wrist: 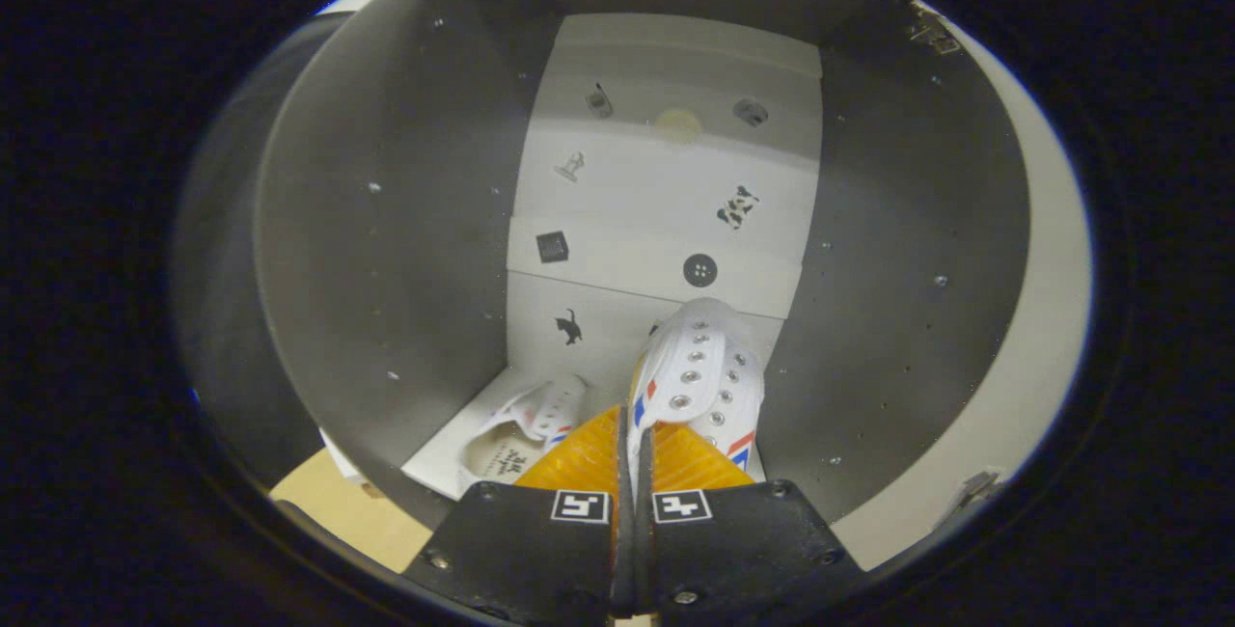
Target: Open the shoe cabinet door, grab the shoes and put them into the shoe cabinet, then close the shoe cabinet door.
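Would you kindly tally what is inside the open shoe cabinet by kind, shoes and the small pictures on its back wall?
Shoes: 2, one pinched between the gripper fingers, one lying on the cabinet floor beside them.
Back-wall pictures: 8, among them a cat and a button.
Total: 10

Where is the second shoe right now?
In the gripper view, the second shoe is pinched between the shut tongs, inside the cabinet, right of the first shoe.
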Demonstrator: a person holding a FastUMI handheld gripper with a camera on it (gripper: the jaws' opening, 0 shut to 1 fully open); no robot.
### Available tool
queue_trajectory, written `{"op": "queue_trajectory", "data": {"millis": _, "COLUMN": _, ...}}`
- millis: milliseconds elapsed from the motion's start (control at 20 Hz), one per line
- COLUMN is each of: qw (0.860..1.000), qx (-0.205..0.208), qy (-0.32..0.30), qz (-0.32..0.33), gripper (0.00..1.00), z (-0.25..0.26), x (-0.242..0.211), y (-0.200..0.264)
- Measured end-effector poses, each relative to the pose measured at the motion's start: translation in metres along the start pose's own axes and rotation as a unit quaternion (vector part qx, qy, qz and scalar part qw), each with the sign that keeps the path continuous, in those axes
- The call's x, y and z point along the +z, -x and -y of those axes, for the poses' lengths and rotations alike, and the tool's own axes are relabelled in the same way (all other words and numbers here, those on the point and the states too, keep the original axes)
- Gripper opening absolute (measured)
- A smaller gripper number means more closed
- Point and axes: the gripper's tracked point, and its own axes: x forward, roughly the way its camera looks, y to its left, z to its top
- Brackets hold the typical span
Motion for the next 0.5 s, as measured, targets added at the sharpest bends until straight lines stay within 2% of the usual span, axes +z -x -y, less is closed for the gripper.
{"op": "queue_trajectory", "data": {"millis": 150, "qw": 0.999, "qx": -0.014, "qy": -0.003, "qz": -0.035, "gripper": 0.04, "z": 0.005, "x": -0.026, "y": -0.031}}
{"op": "queue_trajectory", "data": {"millis": 350, "qw": 0.996, "qx": -0.004, "qy": -0.007, "qz": -0.086, "gripper": 0.04, "z": -0.001, "x": -0.071, "y": -0.064}}
{"op": "queue_trajectory", "data": {"millis": 500, "qw": 0.995, "qx": 0.004, "qy": -0.026, "qz": -0.092, "gripper": 0.04, "z": -0.006, "x": -0.08, "y": -0.077}}
